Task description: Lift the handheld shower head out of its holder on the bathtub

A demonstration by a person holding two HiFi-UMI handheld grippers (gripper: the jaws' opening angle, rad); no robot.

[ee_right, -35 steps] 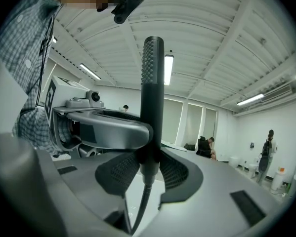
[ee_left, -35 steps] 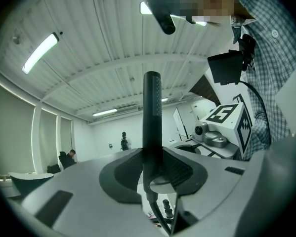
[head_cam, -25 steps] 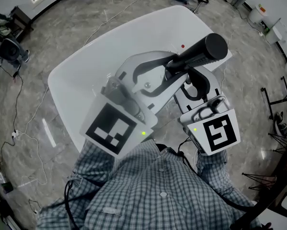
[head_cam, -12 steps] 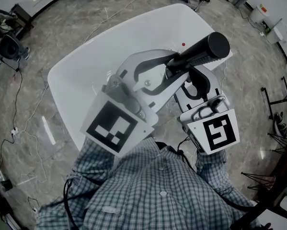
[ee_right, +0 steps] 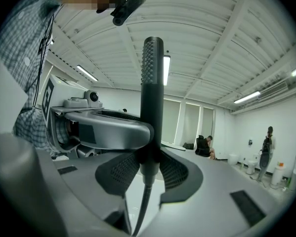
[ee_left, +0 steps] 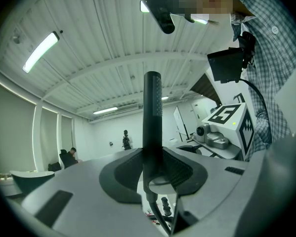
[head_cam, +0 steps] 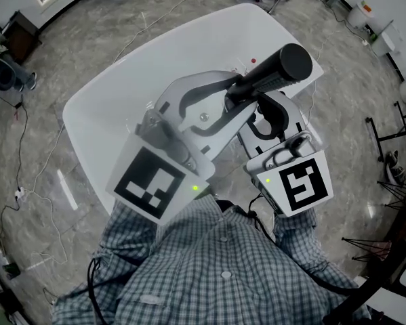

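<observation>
A black handheld shower head [head_cam: 270,73] is raised well above the white bathtub [head_cam: 141,66], pointing up toward the head camera. My left gripper [head_cam: 233,99] is shut on its handle, and my right gripper [head_cam: 260,114] is shut on it just beside. In the left gripper view the shower head [ee_left: 152,117] stands upright, clamped between the jaws of the left gripper [ee_left: 152,169], with its hose [ee_left: 160,209] hanging below. In the right gripper view the shower head [ee_right: 151,98] is likewise pinched in the right gripper [ee_right: 150,169]. The holder is hidden.
Grey marble floor [head_cam: 67,39] surrounds the tub, with cables [head_cam: 26,188] trailing at the left. Black stands [head_cam: 392,147] are at the right. Two people [ee_right: 266,147] are far off in the room. The person's checked shirt [head_cam: 216,269] fills the bottom of the head view.
Both grippers and the shower head have shifted slightly left in the head view. Both holds on the handle are unchanged.
</observation>
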